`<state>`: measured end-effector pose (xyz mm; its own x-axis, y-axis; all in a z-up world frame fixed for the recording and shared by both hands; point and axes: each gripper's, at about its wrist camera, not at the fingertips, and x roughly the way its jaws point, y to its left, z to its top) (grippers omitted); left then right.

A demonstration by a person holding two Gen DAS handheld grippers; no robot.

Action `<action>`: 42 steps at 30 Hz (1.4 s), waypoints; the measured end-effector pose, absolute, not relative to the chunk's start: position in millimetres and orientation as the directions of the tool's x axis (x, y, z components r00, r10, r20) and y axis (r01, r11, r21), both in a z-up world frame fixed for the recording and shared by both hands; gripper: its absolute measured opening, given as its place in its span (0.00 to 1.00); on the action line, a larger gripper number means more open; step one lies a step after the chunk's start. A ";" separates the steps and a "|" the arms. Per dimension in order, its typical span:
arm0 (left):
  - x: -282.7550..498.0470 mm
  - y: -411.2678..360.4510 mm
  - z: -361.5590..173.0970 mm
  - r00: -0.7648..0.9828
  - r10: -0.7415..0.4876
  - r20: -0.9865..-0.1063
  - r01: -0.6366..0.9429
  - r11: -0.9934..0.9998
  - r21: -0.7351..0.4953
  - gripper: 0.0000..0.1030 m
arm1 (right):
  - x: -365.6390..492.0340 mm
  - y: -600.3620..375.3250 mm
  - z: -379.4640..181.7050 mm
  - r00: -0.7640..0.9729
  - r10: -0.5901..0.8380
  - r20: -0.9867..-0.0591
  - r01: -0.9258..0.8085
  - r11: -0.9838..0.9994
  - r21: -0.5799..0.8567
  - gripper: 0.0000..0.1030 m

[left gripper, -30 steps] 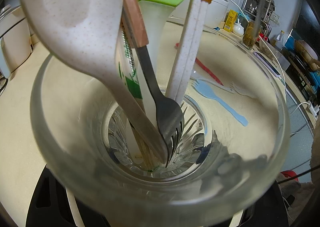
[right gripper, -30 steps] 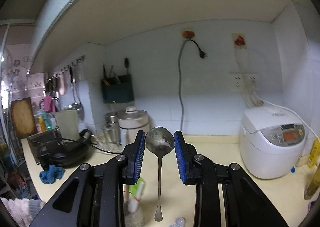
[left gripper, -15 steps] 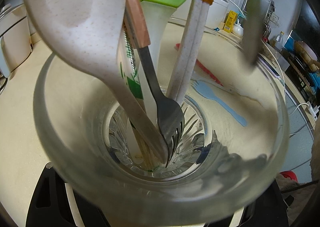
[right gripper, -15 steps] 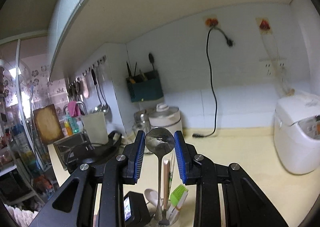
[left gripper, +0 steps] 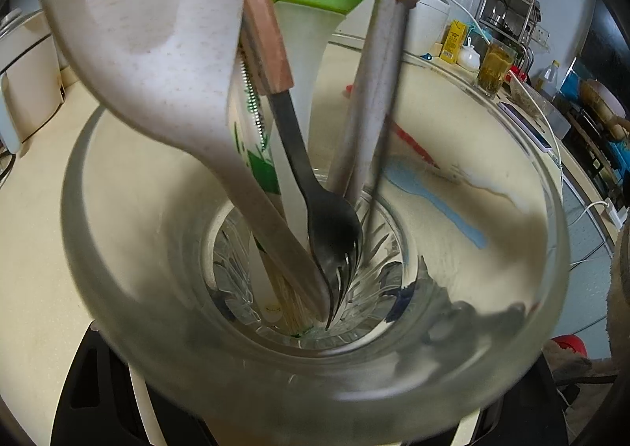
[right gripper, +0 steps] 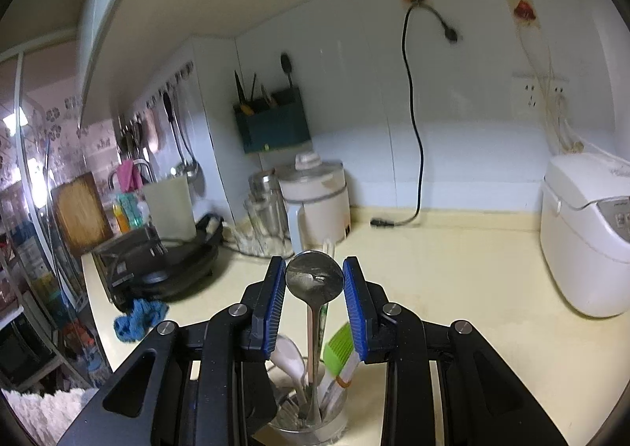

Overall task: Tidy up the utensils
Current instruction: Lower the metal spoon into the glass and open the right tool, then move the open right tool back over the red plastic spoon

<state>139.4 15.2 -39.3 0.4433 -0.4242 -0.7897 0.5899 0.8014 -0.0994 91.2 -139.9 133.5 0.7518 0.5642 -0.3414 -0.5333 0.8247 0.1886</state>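
Behind glass (left gripper: pixel 492 328) wall, left gripper (hidden)

The right claw (right gripper: pixel 314 302) has its blue pads pinched on the bowl of a metal spoon (right gripper: pixel 314 280), handle hanging straight down into the glass cup (right gripper: pixel 311 420) below, in among a white spoon (right gripper: pixel 289 357) and a green brush (right gripper: pixel 339 343). Behind it runs the cream table (right gripper: pixel 453 269), with a white rice cooker (right gripper: pixel 586 229) by the right edge. A white pot (right gripper: pixel 315 198) stands at the back against the wall, and a blue cloth (right gripper: pixel 138 318) lies near the left edge.
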 end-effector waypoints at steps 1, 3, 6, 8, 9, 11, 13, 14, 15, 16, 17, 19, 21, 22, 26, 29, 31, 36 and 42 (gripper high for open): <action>139.0 15.1 -39.5 0.443 -0.425 -0.790 0.590 0.801 -0.100 0.83 | 93.2 -137.7 129.3 0.747 0.562 -0.355 -0.532 0.826 0.188 0.29; 138.8 15.4 -39.7 0.443 -0.426 -0.789 0.590 0.801 -0.102 0.83 | 95.6 -134.7 122.1 0.738 0.562 -0.375 -0.532 0.825 0.189 0.29; 138.4 15.1 -39.8 0.442 -0.427 -0.789 0.590 0.801 -0.103 0.83 | 97.7 -131.7 114.8 0.732 0.556 -0.395 -0.529 0.828 0.185 0.29; 138.4 14.6 -40.1 0.442 -0.428 -0.789 0.590 0.801 -0.104 0.83 | 99.5 -130.6 111.6 0.729 0.553 -0.404 -0.527 0.830 0.184 0.29; 138.7 14.3 -40.3 0.441 -0.428 -0.789 0.590 0.801 -0.105 0.83 | 99.4 -130.6 110.8 0.728 0.551 -0.407 -0.525 0.831 0.184 0.29; 137.8 12.1 -40.4 0.441 -0.428 -0.789 0.590 0.801 -0.105 0.83 | 100.6 -129.3 110.1 0.727 0.549 -0.413 -0.524 0.832 0.184 0.29; 138.1 12.9 -40.4 0.441 -0.429 -0.788 0.590 0.801 -0.105 0.83 | 101.7 -126.8 110.3 0.725 0.544 -0.423 -0.521 0.834 0.179 0.29; 138.1 12.8 -40.5 0.441 -0.429 -0.788 0.590 0.800 -0.106 0.83 | 101.9 -124.7 111.0 0.727 0.537 -0.428 -0.520 0.837 0.169 0.29; 138.9 13.9 -40.7 0.440 -0.430 -0.788 0.590 0.800 -0.106 0.83 | 101.0 -123.6 111.4 0.731 0.530 -0.430 -0.517 0.841 0.158 0.30; 138.3 12.7 -40.8 0.441 -0.429 -0.788 0.590 0.800 -0.106 0.83 | 99.7 -122.6 112.0 0.737 0.521 -0.430 -0.513 0.846 0.145 0.30; 138.2 12.4 -40.9 0.441 -0.429 -0.789 0.590 0.800 -0.106 0.83 | 98.3 -122.3 113.0 0.743 0.515 -0.428 -0.511 0.849 0.137 0.30; 139.1 11.5 -41.1 0.441 -0.428 -0.789 0.590 0.800 -0.105 0.83 | 95.0 -125.5 115.6 0.750 0.516 -0.414 -0.510 0.850 0.135 0.31; 139.5 11.9 -41.5 0.441 -0.428 -0.789 0.591 0.800 -0.104 0.83 | 92.1 -130.4 119.1 0.758 0.518 -0.396 -0.508 0.850 0.138 0.33; 139.5 11.9 -41.5 0.441 -0.428 -0.789 0.591 0.800 -0.105 0.83 | 89.7 -135.1 122.4 0.767 0.517 -0.379 -0.505 0.852 0.139 0.33; 139.5 11.8 -41.7 0.441 -0.428 -0.789 0.591 0.800 -0.104 0.83 | 84.8 -155.4 137.7 0.797 0.508 -0.326 -0.485 0.861 0.155 0.34; 139.6 12.0 -41.7 0.441 -0.429 -0.789 0.591 0.800 -0.105 0.83 | 78.7 -179.7 148.5 0.828 0.482 -0.286 -0.451 0.876 0.170 0.34; 139.7 12.8 -41.8 0.441 -0.430 -0.788 0.590 0.800 -0.106 0.83 | 72.7 -201.1 153.0 0.858 0.444 -0.258 -0.409 0.895 0.179 0.35; 140.1 12.3 -42.3 0.441 -0.428 -0.789 0.591 0.800 -0.104 0.83 | 71.8 -248.9 141.4 0.907 0.322 -0.272 -0.270 0.939 0.211 0.36; 141.0 14.2 -43.2 0.440 -0.431 -0.788 0.591 0.800 -0.108 0.83 | 87.0 -289.7 96.8 0.910 0.154 -0.386 -0.077 0.975 0.208 0.36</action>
